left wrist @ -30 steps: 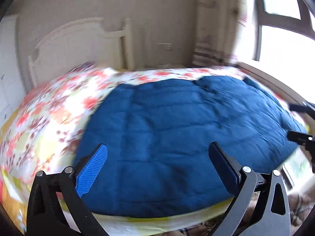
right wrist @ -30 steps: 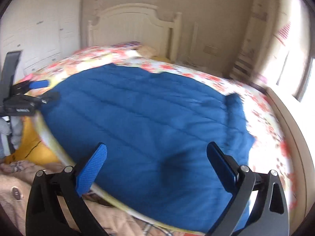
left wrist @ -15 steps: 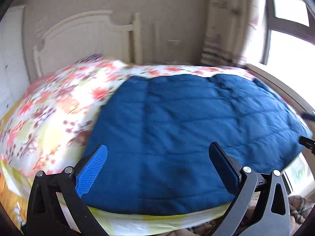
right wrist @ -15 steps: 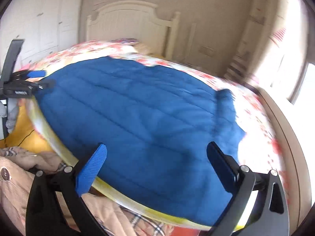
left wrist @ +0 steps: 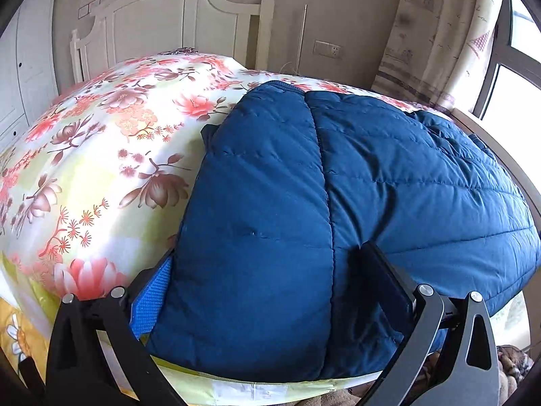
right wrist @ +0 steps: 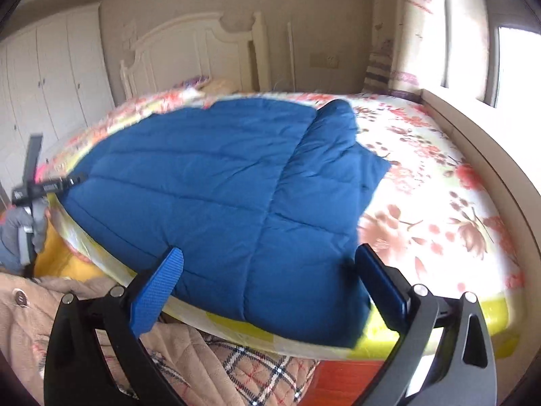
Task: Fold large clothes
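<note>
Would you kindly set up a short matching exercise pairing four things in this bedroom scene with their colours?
Things:
1. quilted coat
2. bedspread
3. headboard
4. plaid garment

Colours:
A. white
B. dark blue
C. checked beige, red and dark lines
D. floral red and brown on pale ground

Pairs: 1-B, 2-D, 3-A, 4-C

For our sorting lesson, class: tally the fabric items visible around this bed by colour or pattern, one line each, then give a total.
Blue quilted coat: 1
Floral bedspread: 1
Tan buttoned garment: 1
Plaid quilted fabric: 1
Patterned curtain: 1
Total: 5
</note>
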